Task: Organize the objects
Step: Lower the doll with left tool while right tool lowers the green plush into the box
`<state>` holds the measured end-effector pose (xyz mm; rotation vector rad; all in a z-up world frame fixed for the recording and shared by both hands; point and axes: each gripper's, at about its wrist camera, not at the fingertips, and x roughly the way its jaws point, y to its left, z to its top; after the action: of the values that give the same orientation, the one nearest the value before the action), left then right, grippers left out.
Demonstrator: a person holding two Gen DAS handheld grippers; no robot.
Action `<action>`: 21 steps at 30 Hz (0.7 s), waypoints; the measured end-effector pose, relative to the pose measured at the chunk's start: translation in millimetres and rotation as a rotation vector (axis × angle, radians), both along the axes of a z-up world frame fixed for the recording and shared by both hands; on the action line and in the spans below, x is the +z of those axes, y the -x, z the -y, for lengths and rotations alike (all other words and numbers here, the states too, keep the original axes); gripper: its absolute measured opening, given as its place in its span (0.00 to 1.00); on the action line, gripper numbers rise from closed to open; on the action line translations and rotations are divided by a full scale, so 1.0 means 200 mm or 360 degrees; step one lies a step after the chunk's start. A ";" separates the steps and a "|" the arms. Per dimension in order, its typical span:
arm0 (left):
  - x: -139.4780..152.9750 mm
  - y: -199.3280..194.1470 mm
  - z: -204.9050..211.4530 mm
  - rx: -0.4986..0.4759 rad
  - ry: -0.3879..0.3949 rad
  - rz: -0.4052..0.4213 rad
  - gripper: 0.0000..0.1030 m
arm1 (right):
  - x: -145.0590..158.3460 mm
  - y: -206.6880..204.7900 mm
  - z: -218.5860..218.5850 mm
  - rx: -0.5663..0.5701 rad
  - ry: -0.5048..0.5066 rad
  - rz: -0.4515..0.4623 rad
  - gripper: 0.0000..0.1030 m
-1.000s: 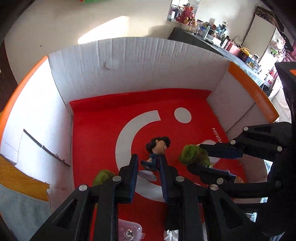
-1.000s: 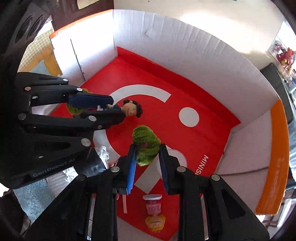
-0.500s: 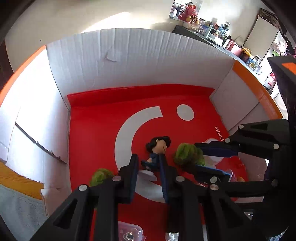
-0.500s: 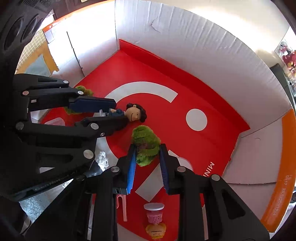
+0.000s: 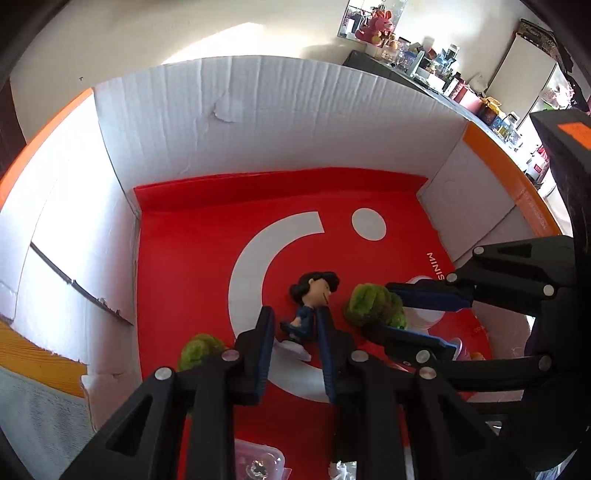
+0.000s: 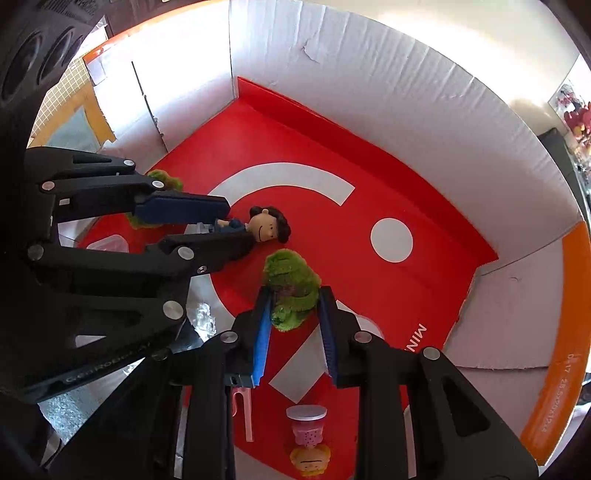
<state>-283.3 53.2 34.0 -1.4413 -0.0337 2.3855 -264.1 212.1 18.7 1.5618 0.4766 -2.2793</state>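
Left gripper (image 5: 293, 326) pinching doll (image 5: 308, 306); right gripper (image 6: 295, 314) pinching green tuft (image 6: 291, 284), both low inside box (image 5: 258, 122). Risk: grippers near each other, could collide; soft tuft could slip.

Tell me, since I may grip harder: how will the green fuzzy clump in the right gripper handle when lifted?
The green clump looks soft and mossy, so it probably squashes between the right gripper pads rather than resisting. It seems light. Its fuzzy surface likely grips well, though bits might shed.

Background's pretty cluttered: a dark counter (image 5: 373, 61) packed with bottles and jars, pink plush toy (image 5: 376, 27) up top, white fridge (image 5: 517, 70) nearby.
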 end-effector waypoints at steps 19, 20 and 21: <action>0.00 0.00 0.01 0.0001 -0.0022 0.0009 0.26 | -0.01 -0.04 -0.05 0.0018 -0.0043 0.0002 0.28; 0.00 0.00 0.01 0.0002 -0.0022 0.0008 0.26 | -0.01 -0.05 -0.05 0.0019 -0.0048 0.0001 0.28; 0.00 0.00 0.01 0.0001 -0.0023 0.0008 0.26 | -0.01 -0.05 -0.06 0.0020 -0.0050 0.0000 0.29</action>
<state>-282.4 51.4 34.4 -1.4410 -0.0529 2.3774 -254.3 223.2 16.8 1.5696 0.5231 -2.2731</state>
